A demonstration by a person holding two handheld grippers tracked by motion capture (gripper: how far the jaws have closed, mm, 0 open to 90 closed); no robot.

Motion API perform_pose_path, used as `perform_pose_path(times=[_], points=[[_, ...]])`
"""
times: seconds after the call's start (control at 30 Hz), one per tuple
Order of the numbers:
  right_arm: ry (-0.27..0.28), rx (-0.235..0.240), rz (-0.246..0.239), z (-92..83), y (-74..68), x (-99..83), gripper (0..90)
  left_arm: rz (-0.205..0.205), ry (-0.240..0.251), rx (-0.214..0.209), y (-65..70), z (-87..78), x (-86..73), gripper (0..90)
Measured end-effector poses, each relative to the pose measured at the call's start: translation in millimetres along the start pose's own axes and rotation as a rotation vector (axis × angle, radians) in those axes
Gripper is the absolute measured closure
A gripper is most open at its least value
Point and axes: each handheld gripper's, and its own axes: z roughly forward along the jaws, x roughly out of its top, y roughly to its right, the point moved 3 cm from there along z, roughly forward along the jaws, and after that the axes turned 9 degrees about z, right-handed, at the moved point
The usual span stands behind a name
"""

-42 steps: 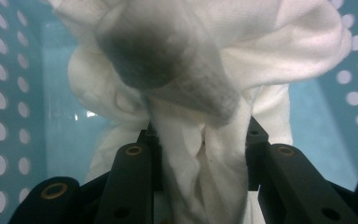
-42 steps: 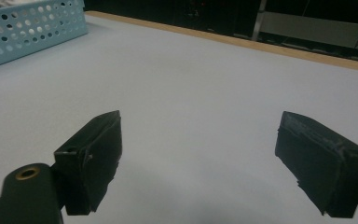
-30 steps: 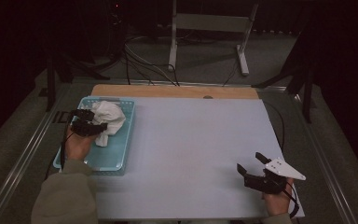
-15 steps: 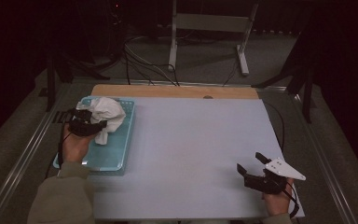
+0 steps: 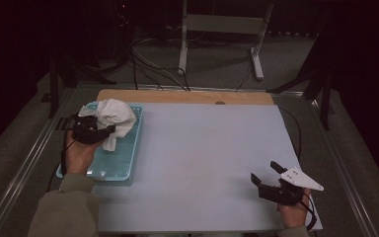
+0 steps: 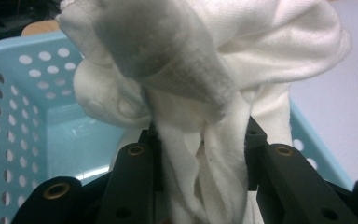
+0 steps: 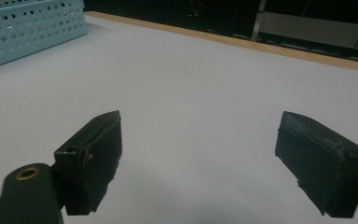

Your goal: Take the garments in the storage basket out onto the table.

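Dark floor and trailing cables surround a pale grey tabletop (image 5: 202, 163) with a strip of bare wood along its far edge. At the far left corner of the tabletop lies a light blue perforated plastic basket (image 5: 128, 158), its long side running along the left edge. The left gripper (image 5: 90, 132) sits over the basket, held in the person's left hand (image 5: 79, 155), and its jaws are closed on a crumpled white cloth (image 5: 112, 117). In the left gripper view the cloth (image 6: 223, 79) bunches up above the jaws, with a gathered fold pinched between them, and the basket's holed wall (image 6: 14, 107) and smooth floor show behind and below it. The cloth hangs over the far half of the basket; whether any part of it touches the basket floor cannot be told. Well apart, near the near right corner of the tabletop, the right gripper (image 5: 269, 177) is held in the right hand (image 5: 292, 211) with a grey three-cornered plate (image 5: 301, 178) on top. Its jaws stand wide open with nothing between them, just above bare tabletop (image 7: 205, 102), and the basket's corner (image 7: 32, 23) shows far off at that view's upper left.
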Motion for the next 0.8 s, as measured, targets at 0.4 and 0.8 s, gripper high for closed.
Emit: perform_pose_path(times=[0.4,0.8], points=[[-0.002,0.002,0.000,0.3,-0.2,-0.2,14.9,0.039,0.049,-0.043,19.1,-4.5,12.0,67.4],[-0.004,0.005,-0.002,0.6,-0.3,-0.3,15.1,0.069,0.083,-0.086,37.5,-6.2,24.2,67.4]])
